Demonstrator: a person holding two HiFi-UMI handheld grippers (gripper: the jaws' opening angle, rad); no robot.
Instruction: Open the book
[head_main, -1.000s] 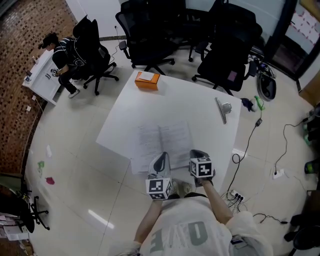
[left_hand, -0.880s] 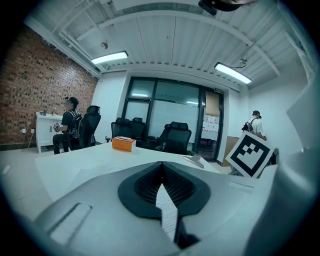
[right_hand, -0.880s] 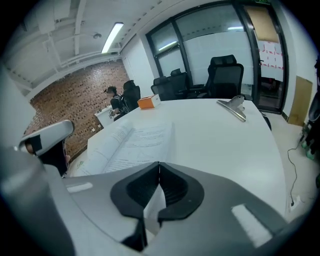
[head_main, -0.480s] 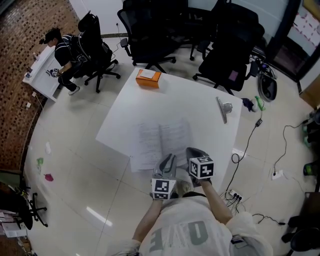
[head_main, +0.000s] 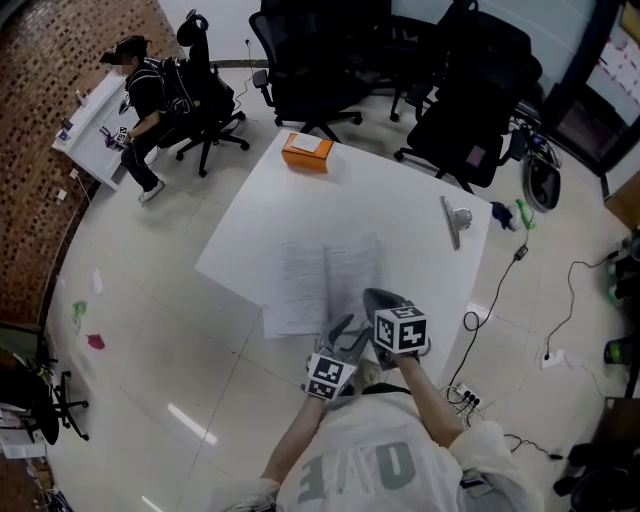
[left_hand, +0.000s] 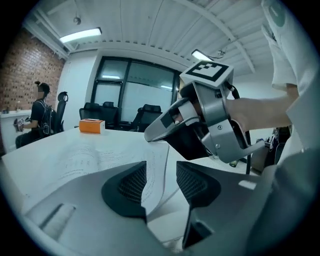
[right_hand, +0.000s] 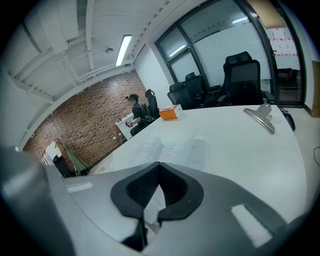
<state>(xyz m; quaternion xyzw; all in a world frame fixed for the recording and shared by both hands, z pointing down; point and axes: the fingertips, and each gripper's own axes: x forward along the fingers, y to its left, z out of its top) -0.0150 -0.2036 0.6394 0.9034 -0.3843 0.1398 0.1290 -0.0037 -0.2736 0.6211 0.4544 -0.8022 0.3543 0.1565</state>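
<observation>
Left gripper (left_hand: 161, 172): spread, jaws just been opening, with a lifted page (left_hand: 157, 152) standing loose in the gap, nearer the left-hand pad and clamped by neither. Right gripper (right_hand: 159, 171): pressed together, pinching that same page by its near edge, tip just above and ahead of the left gripper's jaws, raised off the paper below. Under and ahead of both, a white table (head_main: 400, 195). On it, directly ahead of the two grippers and reaching back beneath their tips, the book (head_main: 305, 280): lying open, flat and face up. Spine pointing away from the grippers towards the table's far side, each leaf's long side along it, the open spread a little wider than deep. Left half ahead-left of the left gripper, right half ahead of the right one. Thin, with white pages and faint grey lines of print too small to read. Pinched page curved up off the right half at its near edge. Far beyond the book, ahead and slightly left of the left gripper, an orange box (head_main: 306, 152) near the table's far edge. Ahead-right of the right gripper, well apart from the book, a silver clip (head_main: 455, 222) lying on the table.
</observation>
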